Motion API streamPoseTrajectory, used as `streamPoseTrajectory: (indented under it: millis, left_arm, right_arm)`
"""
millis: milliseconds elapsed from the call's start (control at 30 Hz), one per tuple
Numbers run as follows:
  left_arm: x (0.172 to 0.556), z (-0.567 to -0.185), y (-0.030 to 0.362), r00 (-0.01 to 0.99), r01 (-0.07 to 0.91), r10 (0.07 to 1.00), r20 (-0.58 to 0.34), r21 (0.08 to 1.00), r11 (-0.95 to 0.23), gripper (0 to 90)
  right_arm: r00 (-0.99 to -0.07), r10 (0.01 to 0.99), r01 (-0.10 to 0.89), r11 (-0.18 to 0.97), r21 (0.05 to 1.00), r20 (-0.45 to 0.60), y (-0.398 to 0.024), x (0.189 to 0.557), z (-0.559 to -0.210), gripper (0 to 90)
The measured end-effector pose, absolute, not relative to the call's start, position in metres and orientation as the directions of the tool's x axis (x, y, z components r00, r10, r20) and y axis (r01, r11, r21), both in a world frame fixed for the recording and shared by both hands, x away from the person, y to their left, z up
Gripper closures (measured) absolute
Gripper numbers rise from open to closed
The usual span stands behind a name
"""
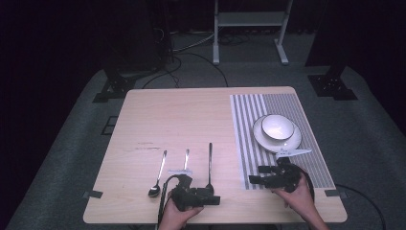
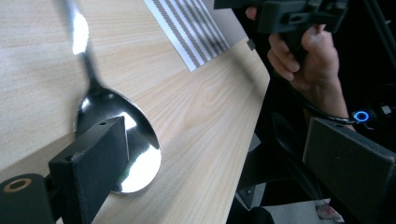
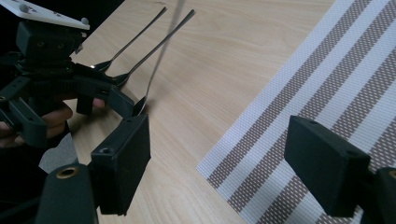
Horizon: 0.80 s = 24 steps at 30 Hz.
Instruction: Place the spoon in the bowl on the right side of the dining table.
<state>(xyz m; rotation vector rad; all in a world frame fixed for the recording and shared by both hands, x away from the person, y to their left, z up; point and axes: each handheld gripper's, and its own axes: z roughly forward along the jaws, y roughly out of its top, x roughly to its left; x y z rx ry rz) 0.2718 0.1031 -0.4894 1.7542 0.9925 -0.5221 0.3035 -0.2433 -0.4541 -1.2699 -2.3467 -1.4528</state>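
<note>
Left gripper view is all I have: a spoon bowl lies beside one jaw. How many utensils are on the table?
Observer: Three: the left spoon, a middle utensil, and yours, the right spoon, which is nearest the striped mat.
Operator: Is something on that mat?
Observer: Yes, a white bowl sits on a plate toward its far end.
Operator: Is the right gripper open?
Observer: Yes, the right gripper has its jaws wide apart over the mat's near corner and holds nothing.
</note>
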Motion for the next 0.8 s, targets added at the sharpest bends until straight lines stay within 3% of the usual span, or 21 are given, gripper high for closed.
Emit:
streamPoseTrajectory:
  millis: [800]
  left_arm:
    - [0.271, -0.49, 0.105, 0.568, 0.817, 0.37, -0.735, 0.559, -0.142, 5.8]
  right_arm:
    - [-0.684, 0.559, 0.68, 0.252, 0.689, 0.469, -0.214, 0.318, -0.447, 22.8]
